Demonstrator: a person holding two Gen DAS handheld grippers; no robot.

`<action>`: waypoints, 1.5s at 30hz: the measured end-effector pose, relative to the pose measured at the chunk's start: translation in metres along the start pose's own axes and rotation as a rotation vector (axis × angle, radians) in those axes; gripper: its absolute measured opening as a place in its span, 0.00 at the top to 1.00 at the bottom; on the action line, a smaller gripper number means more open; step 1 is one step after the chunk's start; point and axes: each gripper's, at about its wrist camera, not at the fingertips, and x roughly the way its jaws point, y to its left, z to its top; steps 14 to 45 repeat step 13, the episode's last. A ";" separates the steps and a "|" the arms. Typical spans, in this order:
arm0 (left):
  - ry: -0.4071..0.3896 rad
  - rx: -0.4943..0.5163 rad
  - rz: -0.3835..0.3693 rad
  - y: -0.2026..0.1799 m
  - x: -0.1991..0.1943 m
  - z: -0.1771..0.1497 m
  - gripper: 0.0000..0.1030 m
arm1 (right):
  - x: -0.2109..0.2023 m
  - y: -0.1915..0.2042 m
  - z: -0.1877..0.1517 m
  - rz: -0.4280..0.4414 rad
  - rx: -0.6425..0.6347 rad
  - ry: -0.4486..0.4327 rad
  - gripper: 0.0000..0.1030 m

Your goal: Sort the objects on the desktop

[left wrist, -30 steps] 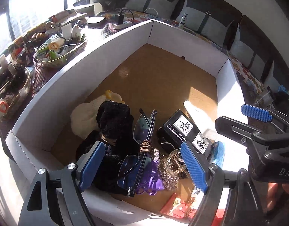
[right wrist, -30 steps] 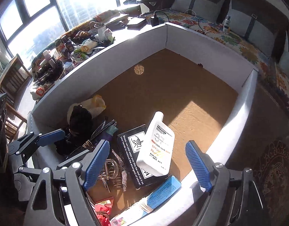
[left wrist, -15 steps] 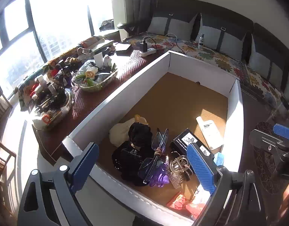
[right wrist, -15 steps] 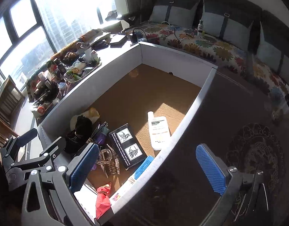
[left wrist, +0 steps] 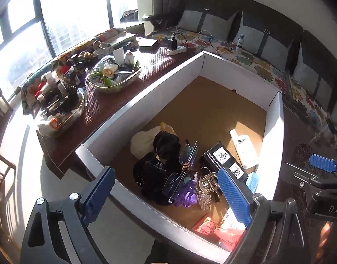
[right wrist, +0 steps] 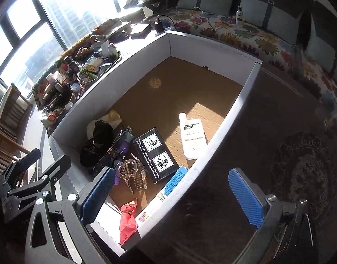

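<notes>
In the left wrist view, the left gripper (left wrist: 166,195) hangs above the near end of the white box (left wrist: 146,101), its 2 fingers wide apart and empty; below lie the glasses (left wrist: 186,165), a black pouch (left wrist: 155,171) and the white bottle (left wrist: 243,147).

In the right wrist view, the right gripper (right wrist: 175,200) is fully spread and empty over the box edge; the bottle (right wrist: 192,138) lies flat inside; this looks like a pause between 2 picks; the next move calls for choosing 1 object and descending.

Red packet (left wrist: 225,231) partly behind a left finger (left wrist: 234,198); bottle (right wrist: 192,138) print too small to read; black heap (left wrist: 155,173) indistinct.
</notes>
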 end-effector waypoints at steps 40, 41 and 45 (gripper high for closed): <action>-0.059 -0.025 0.015 0.005 -0.006 -0.010 0.08 | -0.001 0.010 -0.001 -0.001 -0.019 -0.020 0.00; -0.059 -0.025 0.015 0.005 -0.006 -0.010 0.08 | -0.001 0.010 -0.001 -0.001 -0.019 -0.020 0.00; -0.059 -0.025 0.015 0.005 -0.006 -0.010 0.08 | -0.001 0.010 -0.001 -0.001 -0.019 -0.020 0.00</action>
